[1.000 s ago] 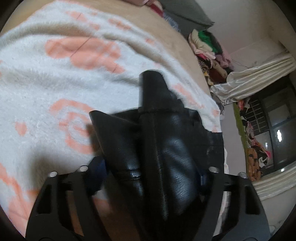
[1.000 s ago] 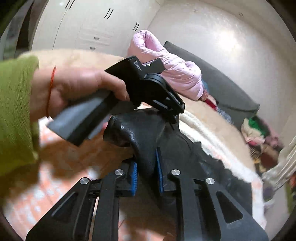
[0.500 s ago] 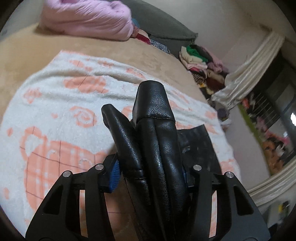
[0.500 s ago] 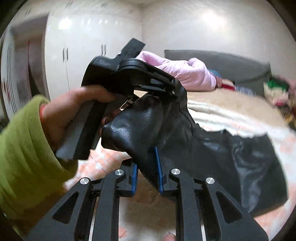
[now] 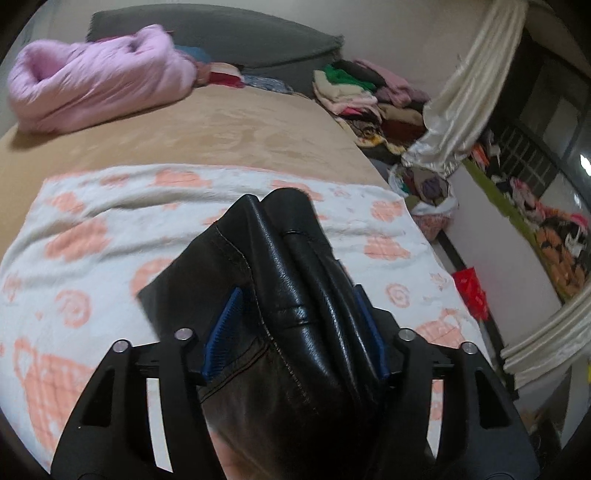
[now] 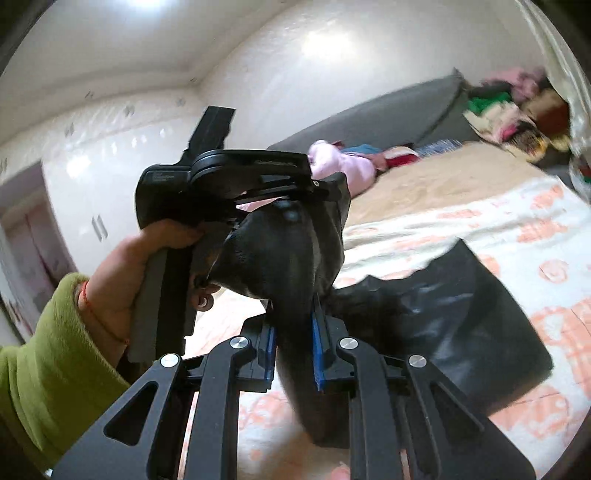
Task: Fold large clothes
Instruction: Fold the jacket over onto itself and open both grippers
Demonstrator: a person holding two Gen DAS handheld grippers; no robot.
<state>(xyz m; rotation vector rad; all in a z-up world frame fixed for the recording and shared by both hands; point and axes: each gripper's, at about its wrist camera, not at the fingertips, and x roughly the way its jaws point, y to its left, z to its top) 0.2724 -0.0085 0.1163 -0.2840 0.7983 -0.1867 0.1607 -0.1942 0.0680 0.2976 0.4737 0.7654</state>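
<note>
A black leather garment (image 5: 295,258) is bunched between the blue pads (image 5: 221,332) of my left gripper (image 5: 295,317). Its jaws are opening, but the thick folds still fill the gap and hang from them. In the right wrist view my right gripper (image 6: 293,332) is shut on another narrow fold of the same garment (image 6: 443,317). The rest of it trails down to the right onto a white blanket with orange prints (image 6: 480,221). Just beyond it, a hand (image 6: 122,266) in a green sleeve (image 6: 44,362) holds the left gripper (image 6: 288,199), with the garment's top in its jaws.
The blanket (image 5: 92,229) lies on a bed with a tan cover (image 5: 221,125). A pink padded jacket (image 5: 92,81) rests at the bed's head against a grey cushion (image 5: 240,33). Stacked clothes (image 5: 362,92) and a cream curtain (image 5: 461,103) stand at the right.
Both grippers have risen and swung round with the garment, lifting its top off the blanket. The left jaws narrowed on the folds, then widened again. The right grip is unchanged.
</note>
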